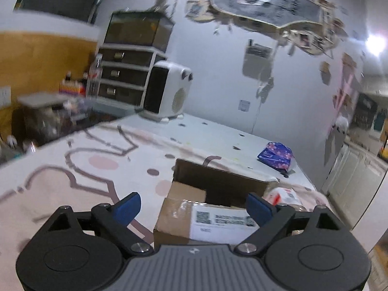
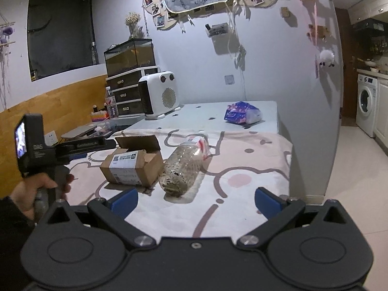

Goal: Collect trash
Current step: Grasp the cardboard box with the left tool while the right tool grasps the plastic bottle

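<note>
An opened cardboard box with a white shipping label lies on the pink cartoon-print cloth. My left gripper is open, one blue finger on either side of the box's near end, and neither pad presses on it. From the right wrist the same box sits left of a clear plastic bottle that lies on its side with dirty residue inside. My right gripper hangs open just short of the bottle, nothing between its fingers. The bottle's red-and-white label end peeks out past the left gripper's right finger.
A purple flowered tissue pack lies at the far end of the table. A white heater stands at the back left, next to a drawer unit with a fish tank on top. A hand holds the left tool. A washing machine stands at far right.
</note>
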